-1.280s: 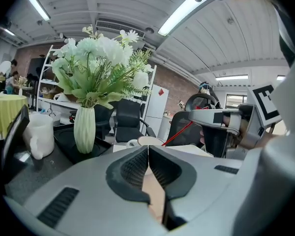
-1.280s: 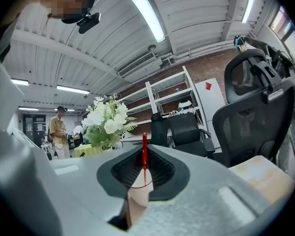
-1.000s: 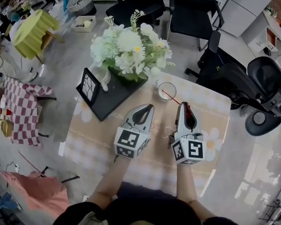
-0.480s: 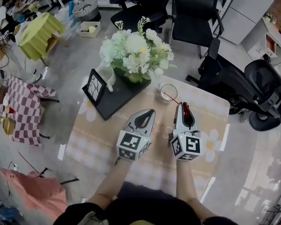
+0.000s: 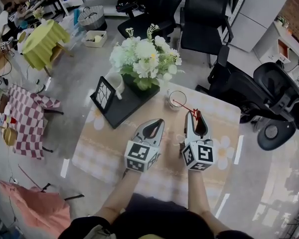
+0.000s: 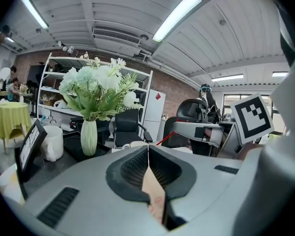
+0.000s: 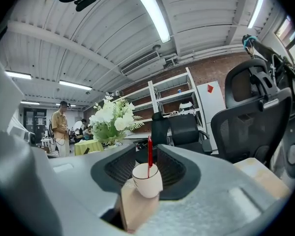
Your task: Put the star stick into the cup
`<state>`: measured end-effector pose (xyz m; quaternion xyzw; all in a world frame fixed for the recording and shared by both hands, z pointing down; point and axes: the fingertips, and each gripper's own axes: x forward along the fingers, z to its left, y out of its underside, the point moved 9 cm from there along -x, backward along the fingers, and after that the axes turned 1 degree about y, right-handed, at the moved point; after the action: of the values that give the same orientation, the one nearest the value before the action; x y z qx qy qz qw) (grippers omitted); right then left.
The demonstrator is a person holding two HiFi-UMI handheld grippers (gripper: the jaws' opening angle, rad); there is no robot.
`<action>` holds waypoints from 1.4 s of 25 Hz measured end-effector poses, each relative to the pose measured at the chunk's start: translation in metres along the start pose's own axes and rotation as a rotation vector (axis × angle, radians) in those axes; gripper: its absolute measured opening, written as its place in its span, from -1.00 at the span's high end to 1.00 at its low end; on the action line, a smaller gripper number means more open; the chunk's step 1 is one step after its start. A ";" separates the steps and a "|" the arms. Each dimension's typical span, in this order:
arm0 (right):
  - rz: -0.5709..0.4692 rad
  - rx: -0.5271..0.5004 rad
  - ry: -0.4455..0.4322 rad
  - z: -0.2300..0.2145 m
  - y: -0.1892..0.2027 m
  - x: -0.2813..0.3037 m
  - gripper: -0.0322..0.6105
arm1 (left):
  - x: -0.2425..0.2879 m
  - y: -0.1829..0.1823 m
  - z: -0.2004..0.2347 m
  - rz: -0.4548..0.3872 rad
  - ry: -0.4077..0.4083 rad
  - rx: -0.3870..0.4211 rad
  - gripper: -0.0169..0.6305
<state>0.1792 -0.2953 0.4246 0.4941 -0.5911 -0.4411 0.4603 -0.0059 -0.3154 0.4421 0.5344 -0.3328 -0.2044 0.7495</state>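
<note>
Supervisor: Jaws nearest you first. What do you have?

Operator: On my left gripper [image 6: 148, 149] the jaws are clenched tip to tip with nothing between them. It hovers over the checked desk [image 5: 102, 151], beside the right one. On my right gripper [image 5: 193, 114] the jaws have just been opening and now stand released. Through the gap I look straight at the cup [image 7: 147, 180].

Supervisor: And the star stick?

Operator: The star stick [image 5: 183, 105] is in the cup. Its lower end sits inside, and the red shaft leans out over the rim, back toward my right gripper's tips. In the right gripper view the shaft rises between the two jaws and neither one presses on it. From the head view I cannot tell whether its upper end brushes the tips.

Supervisor: What lies past the cup?

Operator: Left of the cup there is a black tray [image 5: 127, 106] set at an angle on the desk. It carries a small picture frame [image 5: 102, 94], a white mug [image 5: 116, 82] and a vase of white flowers [image 5: 145, 59]. Beyond the desk's far edge stand black office chairs [image 5: 204, 14]. Off to the left are a yellow-green covered table [image 5: 42, 44] and a checked cloth [image 5: 25, 118].
</note>
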 end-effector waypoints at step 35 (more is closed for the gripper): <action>-0.044 0.047 0.103 0.037 0.003 -0.127 0.52 | -0.079 0.012 -0.054 -0.078 0.113 0.053 0.91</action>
<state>0.1531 -0.1662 0.4070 0.5396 -0.5658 -0.4112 0.4685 -0.0230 -0.2232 0.4202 0.5775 -0.2743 -0.1941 0.7440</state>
